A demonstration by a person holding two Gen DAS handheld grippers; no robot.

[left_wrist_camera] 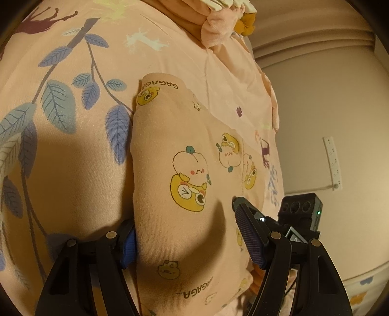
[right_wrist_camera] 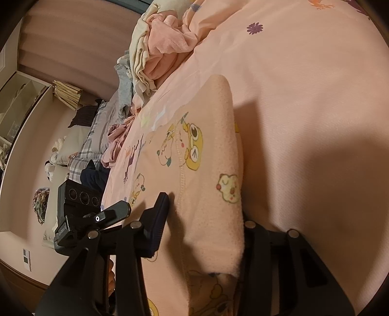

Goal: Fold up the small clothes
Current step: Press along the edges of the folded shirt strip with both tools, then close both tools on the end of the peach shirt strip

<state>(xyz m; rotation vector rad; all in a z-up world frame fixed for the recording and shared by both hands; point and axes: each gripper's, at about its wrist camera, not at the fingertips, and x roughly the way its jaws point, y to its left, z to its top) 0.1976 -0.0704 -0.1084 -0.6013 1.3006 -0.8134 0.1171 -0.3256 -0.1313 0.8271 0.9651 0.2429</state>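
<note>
Ahead of our left gripper (left_wrist_camera: 187,233), at the far end of the bedspread (left_wrist_camera: 73,158), we see a heap of clothes (left_wrist_camera: 218,21) in pink, cream and mustard. Nothing lies between it and the small peach garment (left_wrist_camera: 184,150) printed with cartoon frogs and peaches, which spreads out directly before both tools. The left gripper straddles the garment's near part, jaws wide; one blue pad (left_wrist_camera: 128,245) sits at the cloth's left edge, the other rests on top, so we cannot tell if it pinches anything. To its right the other tool's camera block (left_wrist_camera: 301,209) shows.

Our right gripper (right_wrist_camera: 201,218) has the garment's folded edge between its jaws; one finger is hidden behind the fold, so we cannot tell if the pads press.

The bedspread is peach with blue leaves and small flowers. Left of the right gripper lie plaid bedding (right_wrist_camera: 92,145) and shelves (right_wrist_camera: 22,97); right of the left one, a beige wall with an outlet strip (left_wrist_camera: 333,162).
</note>
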